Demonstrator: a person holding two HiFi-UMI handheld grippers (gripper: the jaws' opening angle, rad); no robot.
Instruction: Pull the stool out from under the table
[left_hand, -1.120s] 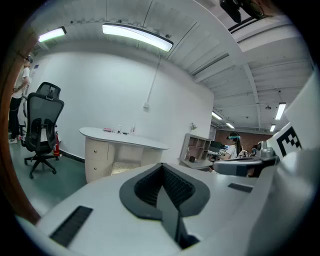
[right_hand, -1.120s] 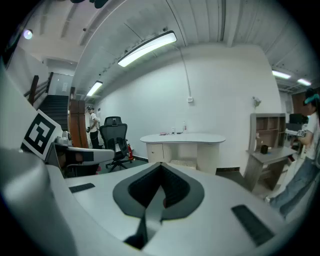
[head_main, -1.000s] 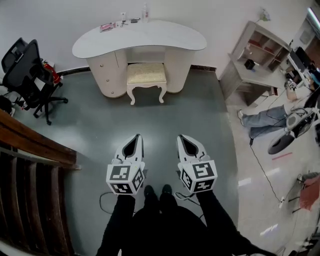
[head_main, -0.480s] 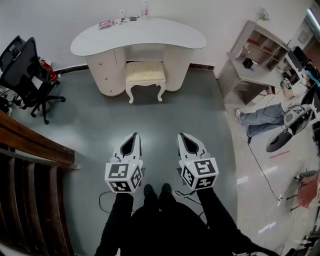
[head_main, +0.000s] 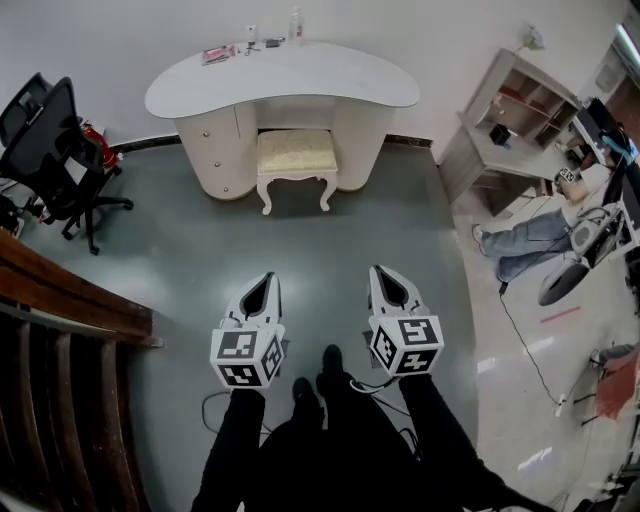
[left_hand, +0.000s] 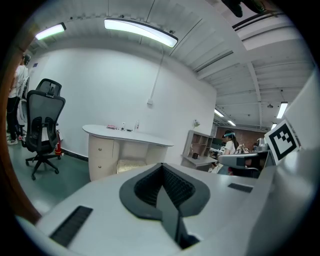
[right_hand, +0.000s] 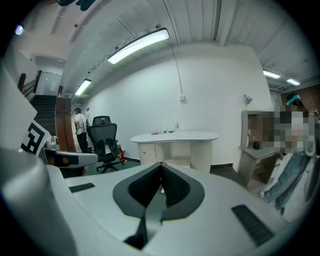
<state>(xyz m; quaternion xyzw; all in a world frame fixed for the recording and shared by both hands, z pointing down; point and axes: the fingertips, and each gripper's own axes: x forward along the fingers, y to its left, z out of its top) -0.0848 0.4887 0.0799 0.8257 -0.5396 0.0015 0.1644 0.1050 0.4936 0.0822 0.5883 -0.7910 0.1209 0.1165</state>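
Clenched jaws on both tools, nothing between them: in the head view I hold the left gripper (head_main: 266, 282) and the right gripper (head_main: 381, 274) side by side over the grey floor (head_main: 330, 235), well apart from the stool (head_main: 295, 152). It sits tucked into the kneehole of the white table (head_main: 280, 75).

Left gripper view: jaws pressed together, the stool far ahead under the table.

Right gripper view: jaws likewise closed (and just as empty), table straight ahead.

By my reading the job has not begun; approach, grasp and pull all remain.
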